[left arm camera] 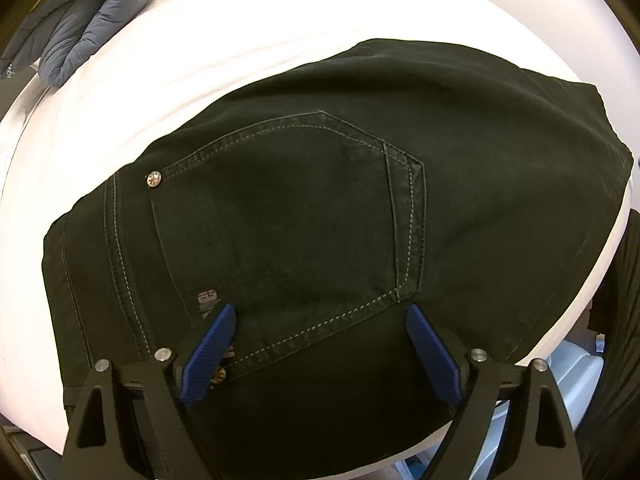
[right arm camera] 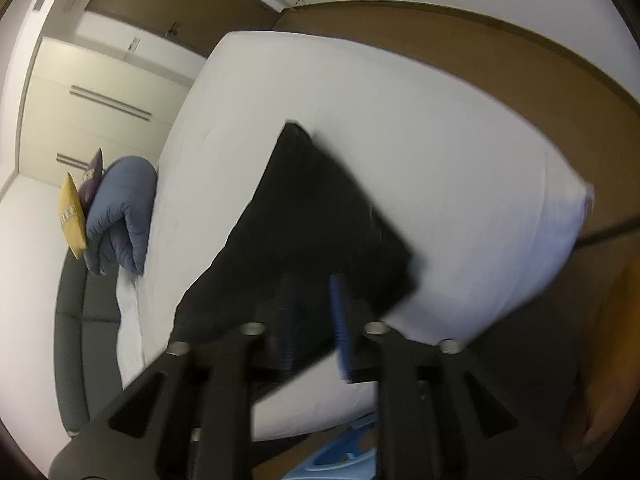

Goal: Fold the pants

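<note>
Where the white bed (left arm camera: 248,32) carries stock: black jeans (left arm camera: 320,208), folded flat, back pocket (left arm camera: 288,216) uppermost, grey stitching, metal rivet (left arm camera: 154,179). Grey-blue puffer jacket (left arm camera: 80,16) bunched at the bed's edge. Left tool (left arm camera: 320,316) released, spread wide just over the pocket. Right tool (right arm camera: 316,312) blurred, narrow gap, over the jeans' near edge; grip cannot be told.
</note>
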Demonstrator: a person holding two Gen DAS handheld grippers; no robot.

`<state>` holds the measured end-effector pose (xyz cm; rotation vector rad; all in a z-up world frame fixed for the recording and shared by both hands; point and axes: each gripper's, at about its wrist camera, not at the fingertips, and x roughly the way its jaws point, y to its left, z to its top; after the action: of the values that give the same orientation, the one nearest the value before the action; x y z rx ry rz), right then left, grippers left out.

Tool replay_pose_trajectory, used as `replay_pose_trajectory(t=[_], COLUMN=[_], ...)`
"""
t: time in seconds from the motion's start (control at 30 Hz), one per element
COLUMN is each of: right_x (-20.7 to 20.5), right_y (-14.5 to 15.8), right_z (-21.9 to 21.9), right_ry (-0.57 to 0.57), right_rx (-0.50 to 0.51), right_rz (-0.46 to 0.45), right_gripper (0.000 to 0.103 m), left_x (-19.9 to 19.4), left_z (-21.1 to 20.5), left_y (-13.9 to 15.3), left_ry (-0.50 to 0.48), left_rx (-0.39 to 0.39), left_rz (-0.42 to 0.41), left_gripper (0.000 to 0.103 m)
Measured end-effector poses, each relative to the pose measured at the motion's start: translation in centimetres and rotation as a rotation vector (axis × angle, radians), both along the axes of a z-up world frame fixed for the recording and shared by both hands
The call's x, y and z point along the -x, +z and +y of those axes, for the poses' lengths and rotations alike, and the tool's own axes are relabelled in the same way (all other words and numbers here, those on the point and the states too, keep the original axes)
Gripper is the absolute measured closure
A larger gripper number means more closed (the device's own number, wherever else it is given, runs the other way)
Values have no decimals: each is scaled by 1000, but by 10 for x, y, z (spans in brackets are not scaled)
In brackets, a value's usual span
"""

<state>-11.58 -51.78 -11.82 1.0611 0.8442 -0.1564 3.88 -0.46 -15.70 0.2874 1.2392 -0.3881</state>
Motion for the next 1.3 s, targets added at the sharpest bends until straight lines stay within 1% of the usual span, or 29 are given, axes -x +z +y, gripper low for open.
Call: replay_pose_trajectory(t=[0.03,0.07,0.13,0.23,0.3,0.37,0.43,0.47,0.5,0.53,0.6,0.7,0.73,0.77,0.8,0.83,0.87,1.0,1.03,1.1,1.13,1.17,1.23,1.27,1.3], right_x=[5,23,31,28,23,21,13,12,8,3,4,-3,-5,-8,-12,-14,-15,-4,-1,6,8,9,11,11,9], right_y=[-3,-15,-23,-32,-43,-42,-51,-57,-66,-75,-76,-78,-80,-82,-84,-84,-83,-68,-66,-66,-72,-83,-101,-100,-94], right_z=[2,4,6,11,14,16,19,17,17,19,19,24,26,28,31,32,35,42,43,42,41,38,31,30,30], right_ry=[-33,-59,-84,-99,-106,-104,-109,-121,-143,-160,-170,-150,-150,-145,-133,-128,-130,-114,-113,-108,-105,-107,-123,-124,-110], right_rx=[-21,-38,-72,-77,-122,-131,-124,-139,-157,-173,-192,-189,-200,-208,-202,-182,-157,-89,-86,-67,-66,-90,-177,-187,-166], right_rz=[-13,-26,-34,-19,-32,-35,-6,22,53,61,50,39,35,31,31,37,43,17,15,37,58,72,56,55,58], right_gripper=[29,28,28,33,45,46,46,51,60,62,63,62,64,76,91,99,100,101,101,102,102,102,102,102,102], left_x=[1,1,2,4,5,5,6,6,6,6,7,5,4,5,5,5,5,9,10,13,14,14,15,15,15], left_z=[0,-1,0,1,1,2,2,2,1,1,3,4,4,4,4,5,4,3,4,7,8,10,13,13,15], left_y=[0,0,-1,-2,-3,-3,-4,-4,-4,-4,-3,-5,-5,-5,-4,-4,-4,-3,-3,-3,-4,-4,-5,-4,-4], left_ry=[1,2,7,13,15,13,9,9,8,7,7,11,12,11,11,11,10,-9,-14,-24,-27,-29,-32,-32,-32], left_rx=[-2,-1,5,11,14,16,17,19,21,20,21,25,23,22,23,23,22,7,4,0,1,3,9,8,6], left_rz=[-2,-4,-7,-13,-16,-16,-15,-14,-13,-14,-16,-17,-17,-17,-17,-17,-16,-6,-5,3,3,4,6,6,5], left_gripper=[13,13,13,13,13,13,13,13,13,13,13,13,13,13,13,13,13,15,15,16,17,17,17,17,17])
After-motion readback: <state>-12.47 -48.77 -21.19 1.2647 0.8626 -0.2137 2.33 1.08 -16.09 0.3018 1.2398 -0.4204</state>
